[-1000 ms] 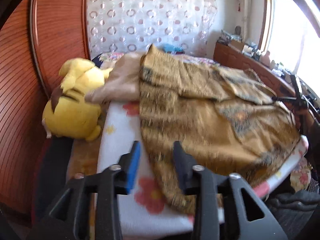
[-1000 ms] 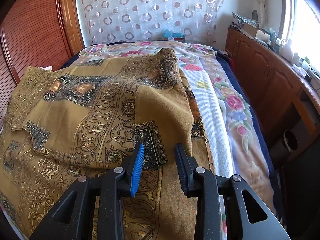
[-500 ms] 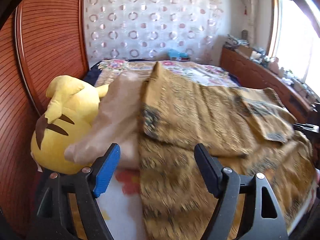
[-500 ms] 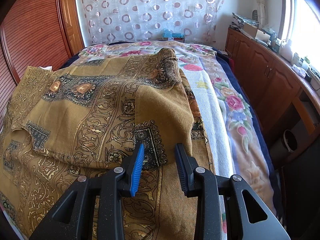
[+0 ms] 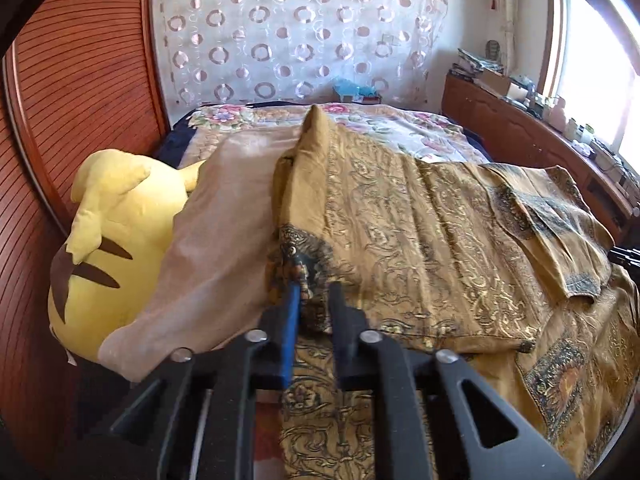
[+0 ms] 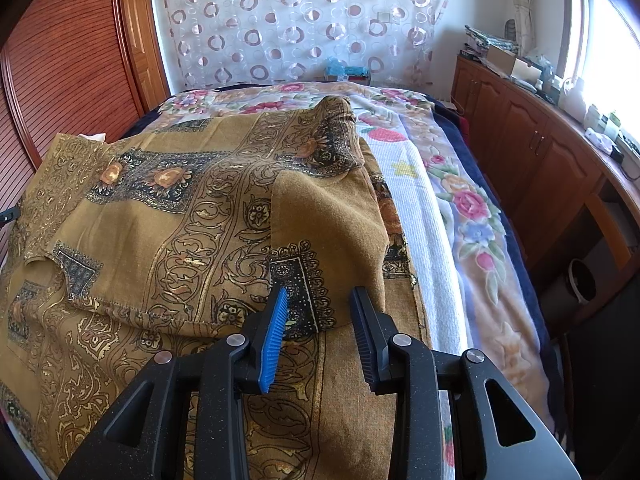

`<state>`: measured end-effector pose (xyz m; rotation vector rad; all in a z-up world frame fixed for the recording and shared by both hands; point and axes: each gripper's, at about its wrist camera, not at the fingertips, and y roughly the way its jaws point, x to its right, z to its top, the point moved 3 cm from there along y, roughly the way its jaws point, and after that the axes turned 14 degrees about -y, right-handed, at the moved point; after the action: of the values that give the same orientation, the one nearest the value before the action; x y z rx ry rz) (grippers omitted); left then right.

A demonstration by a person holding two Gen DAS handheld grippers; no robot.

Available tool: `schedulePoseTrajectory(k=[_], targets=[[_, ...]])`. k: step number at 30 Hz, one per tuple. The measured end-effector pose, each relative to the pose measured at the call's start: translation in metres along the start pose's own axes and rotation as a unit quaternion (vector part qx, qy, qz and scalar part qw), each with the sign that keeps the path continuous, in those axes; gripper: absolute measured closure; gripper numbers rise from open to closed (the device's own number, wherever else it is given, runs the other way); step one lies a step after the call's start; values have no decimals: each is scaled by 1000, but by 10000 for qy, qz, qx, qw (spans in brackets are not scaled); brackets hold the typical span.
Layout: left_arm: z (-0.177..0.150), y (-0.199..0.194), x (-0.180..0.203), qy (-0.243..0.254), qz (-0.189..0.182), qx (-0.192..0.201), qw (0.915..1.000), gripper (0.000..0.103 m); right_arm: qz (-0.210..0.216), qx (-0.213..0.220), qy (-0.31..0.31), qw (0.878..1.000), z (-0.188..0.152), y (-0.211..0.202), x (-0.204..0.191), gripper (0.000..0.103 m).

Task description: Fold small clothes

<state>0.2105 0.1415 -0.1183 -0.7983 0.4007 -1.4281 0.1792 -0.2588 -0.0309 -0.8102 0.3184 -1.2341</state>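
A mustard-gold patterned garment (image 5: 420, 232) lies spread on the bed with its upper layer folded over. The left gripper (image 5: 314, 300) is at the folded layer's near left corner. Its jaws are closing, and the dark-printed corner of the cloth is pinched between them. In the right wrist view the same garment (image 6: 168, 216) covers the left and middle. The right gripper (image 6: 320, 304) hovers open over the near right edge of the folded layer. A dark-printed patch of that edge shows in the gap, and the pads do not press it.
A yellow plush toy (image 5: 120, 220) lies at the bed's left side, partly under a beige cloth (image 5: 224, 232). A ribbed wooden wardrobe (image 5: 80, 80) stands beyond it. The floral bedspread (image 6: 460, 208) shows on the right, with a wooden cabinet (image 6: 540, 152) along the window wall.
The left gripper moved forward along the garment's left edge, opened wide, then closed on the folded layer's corner. The right gripper has not moved.
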Motion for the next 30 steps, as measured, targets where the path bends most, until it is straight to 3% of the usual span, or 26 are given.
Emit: schedulePoseTrajectory(k=[5,14,15,21,25,26,27,28,30], targets=[[4,-7,6,54,-18,145,9999,93,8,7,-6,10000,-1,1,1,69],[8,9,8,-18,-35,-119,9999,94,283,276,263,9989,-4,-12,21,69],[7,7,10,20,-29,-84,10000,99,255,271,302,9989,-4,-13,24,69],[13,-24,25,93,-182,299,9993,101,-21,107,282,9995,-2,-1,34,69],[18,-48,33,80,-335,489,9982,101,150,128,265,9995,4,8,32,69],[20,-53,35,92,-379,534,9978,101,235,136,181,9995,5,11,29,70],[20,-56,35,89,-410,550,9976,101,330,139,76,9993,7,12,26,85],[21,-60,37,88,-443,569,9974,101,392,129,-36,9991,8,13,23,93],[21,-69,38,70,-530,617,9967,101,409,173,-178,9989,12,10,18,101]])
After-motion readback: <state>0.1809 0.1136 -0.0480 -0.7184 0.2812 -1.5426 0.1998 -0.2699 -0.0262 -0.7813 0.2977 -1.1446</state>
